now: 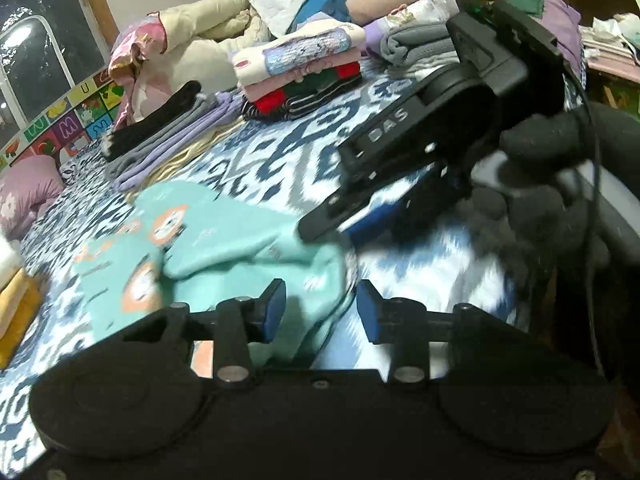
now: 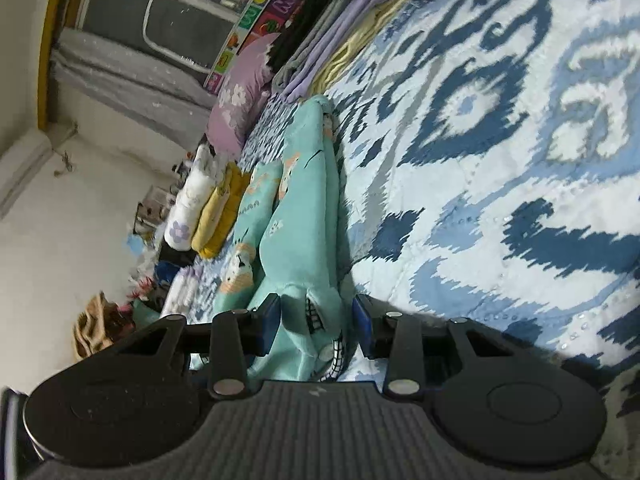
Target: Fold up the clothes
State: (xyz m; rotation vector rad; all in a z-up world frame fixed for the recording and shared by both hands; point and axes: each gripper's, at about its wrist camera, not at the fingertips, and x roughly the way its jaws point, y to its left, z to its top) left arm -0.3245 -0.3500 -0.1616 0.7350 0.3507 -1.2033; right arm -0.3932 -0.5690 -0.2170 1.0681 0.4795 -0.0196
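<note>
- Between the blue pads of the right gripper (image 2: pixel 316 326) sits an edge of the mint-green garment (image 2: pixel 298 216). The jaws stand apart with cloth in the gap, and it is not clear whether they pinch it or only straddle it.
- Just ahead of the left gripper (image 1: pixel 322 308) lies the near edge of the same garment (image 1: pixel 224 248). These jaws are also apart, and the cloth runs under and between them without a visible clamp.
- Soft and light is how this garment looks: a thin printed knit, doubled lengthwise, which sags and wrinkles. I judge it will slide easily on the quilted blue-and-white bedspread (image 2: pixel 500 168) and will not keep a crease by itself.
- A good hold, in my judgement, is at a corner or a hem where two layers meet, so that both layers are caught together. A grip in the middle would only bunch it.
- To the right of the left gripper and higher, the other tool is seen in a gloved hand (image 1: pixel 532 208). It is tilted down toward the cloth, its fingers pointing to the garment's right edge.
- Further ahead and to the left rests a flat pile of black, grey and lilac clothes (image 1: pixel 160 136).
- Farthest, behind that pile, stands a folded stack with red and pink pieces (image 1: pixel 300 76), well apart from the grippers.
</note>
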